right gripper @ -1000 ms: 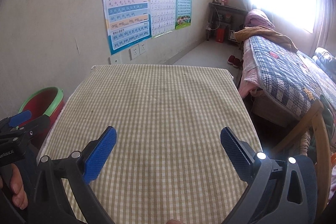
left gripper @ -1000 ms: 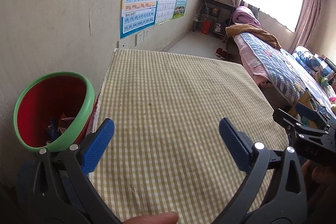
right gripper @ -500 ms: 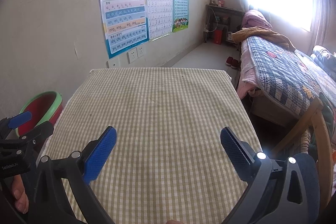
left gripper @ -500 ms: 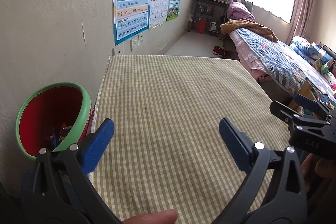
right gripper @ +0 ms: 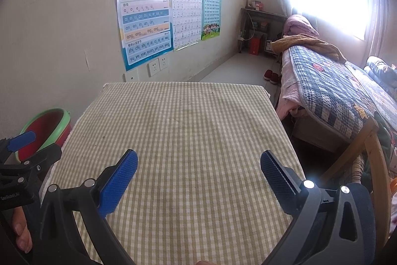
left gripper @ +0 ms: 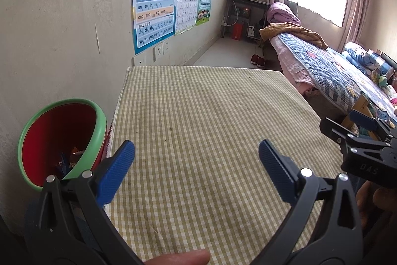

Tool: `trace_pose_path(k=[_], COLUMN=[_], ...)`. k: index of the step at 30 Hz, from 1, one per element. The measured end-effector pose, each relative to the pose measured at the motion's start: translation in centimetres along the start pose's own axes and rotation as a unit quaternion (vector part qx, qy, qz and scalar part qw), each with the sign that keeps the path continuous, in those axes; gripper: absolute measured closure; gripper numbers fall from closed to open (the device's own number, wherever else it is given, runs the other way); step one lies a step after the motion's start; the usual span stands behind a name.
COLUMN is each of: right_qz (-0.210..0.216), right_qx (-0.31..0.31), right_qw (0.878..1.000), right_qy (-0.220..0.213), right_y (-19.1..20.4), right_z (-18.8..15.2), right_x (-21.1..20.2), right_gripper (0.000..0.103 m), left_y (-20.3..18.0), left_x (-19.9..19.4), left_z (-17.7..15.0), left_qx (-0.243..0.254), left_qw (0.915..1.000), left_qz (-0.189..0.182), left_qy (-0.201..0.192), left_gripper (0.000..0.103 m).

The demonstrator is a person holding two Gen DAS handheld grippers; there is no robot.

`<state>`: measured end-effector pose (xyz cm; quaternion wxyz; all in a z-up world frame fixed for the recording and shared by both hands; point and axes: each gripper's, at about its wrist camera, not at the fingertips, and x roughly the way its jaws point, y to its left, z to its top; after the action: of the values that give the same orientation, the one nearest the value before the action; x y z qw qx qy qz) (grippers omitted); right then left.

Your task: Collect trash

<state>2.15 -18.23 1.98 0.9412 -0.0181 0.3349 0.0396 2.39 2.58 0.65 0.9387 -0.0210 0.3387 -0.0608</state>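
A red bin with a green rim (left gripper: pixel 62 138) stands on the floor at the table's left side, against the wall; some trash (left gripper: pixel 70 158) lies at its bottom. It also shows in the right wrist view (right gripper: pixel 47 131). My left gripper (left gripper: pixel 197 163) is open and empty above the near part of the checked tablecloth (left gripper: pixel 198 116). My right gripper (right gripper: pixel 198 173) is open and empty above the same cloth (right gripper: pixel 188 126). No trash shows on the table. Each gripper shows at the edge of the other's view.
A wall with posters (right gripper: pixel 146 16) and sockets runs along the left. A bed with a blue quilt (right gripper: pixel 335 86) stands to the right. A wooden chair back (right gripper: pixel 372 148) is by the table's right edge. Red slippers (left gripper: pixel 256 59) lie on the far floor.
Both cameras have tilted up and pulled back a little, so the table looks farther away and more wall shows. Both grippers stay open and empty.
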Motion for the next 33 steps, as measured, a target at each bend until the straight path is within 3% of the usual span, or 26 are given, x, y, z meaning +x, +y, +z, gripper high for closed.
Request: trace_pose_path(k=[21,25,33], right_qz=[-0.003,-0.002,-0.002], right_qx=[-0.007,-0.007,-0.008], right_qw=[1.000,1.000,1.000], right_qy=[0.002,0.002,0.004], right_y=[0.43,0.37,0.37], right_z=[-0.27,-0.26,-0.32], right_x=[0.18,0.20,0.28], right_gripper=[0.007,0.007,0.007], left_y=[0.15,0.16,-0.26], left_x=[0.18,-0.67,0.27], left_z=[-0.04,-0.16,-0.09], left_qx=[0.001,0.002,0.012], left_qw=[1.0000,0.9996,0.9999], left_qz=[0.002,-0.018,-0.009], left_qy=[0.003,-0.021,-0.003], left_gripper=[0.005,0.005,0.005])
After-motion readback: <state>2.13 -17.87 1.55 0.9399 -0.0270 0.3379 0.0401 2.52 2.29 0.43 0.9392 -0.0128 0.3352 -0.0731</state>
